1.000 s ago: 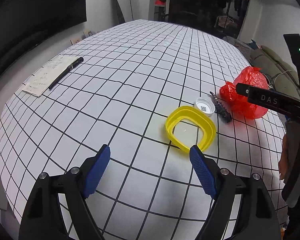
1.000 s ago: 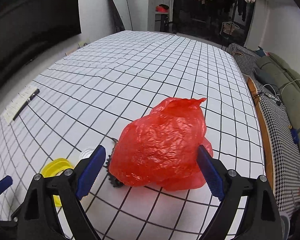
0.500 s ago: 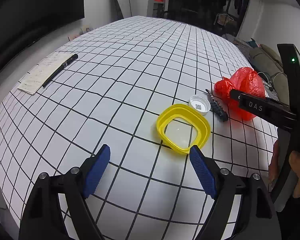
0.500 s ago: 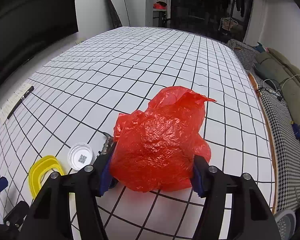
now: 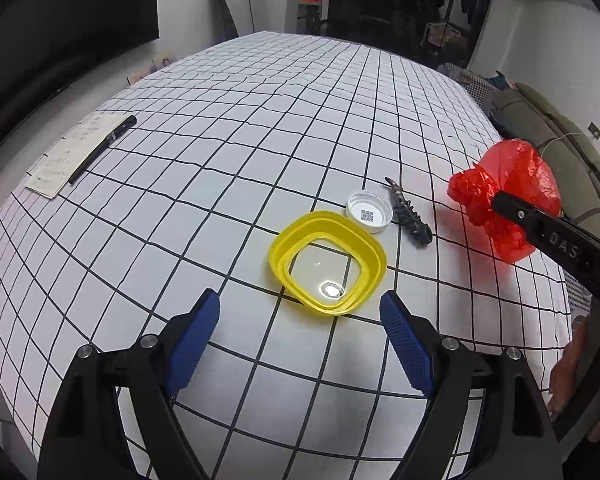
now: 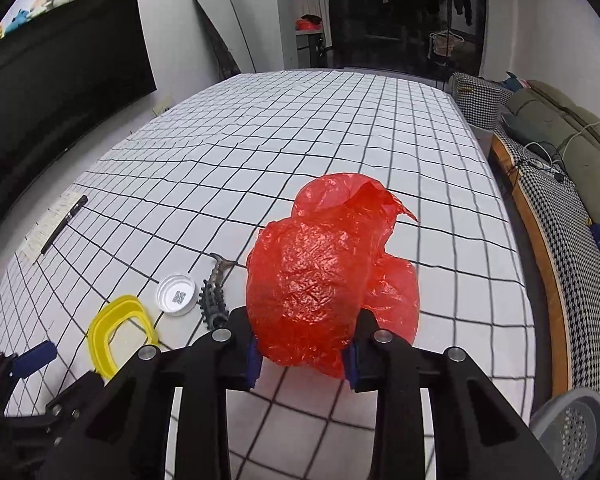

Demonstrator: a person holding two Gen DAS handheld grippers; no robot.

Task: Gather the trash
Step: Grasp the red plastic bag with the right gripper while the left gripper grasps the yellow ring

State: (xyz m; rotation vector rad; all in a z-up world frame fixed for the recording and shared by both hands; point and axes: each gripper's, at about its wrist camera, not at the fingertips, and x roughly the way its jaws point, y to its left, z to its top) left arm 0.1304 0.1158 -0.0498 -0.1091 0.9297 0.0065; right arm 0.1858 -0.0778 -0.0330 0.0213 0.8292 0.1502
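Your right gripper [image 6: 302, 354] pinches the red bag [image 6: 324, 276], seemingly lifted; your left gripper [image 5: 300, 312] gapes wide before the yellow lid [image 5: 327, 268].

Both wrist views forward, sharing yellow ring [image 5: 327, 268]

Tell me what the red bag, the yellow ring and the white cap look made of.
Red bag: thin plastic film, glossy, going by its fine crinkles and translucent edges. Yellow ring: rigid moulded plastic, smooth and slightly shiny, with stepped ridges. White cap: probably hard plastic, matte, with a printed code sticker inside.
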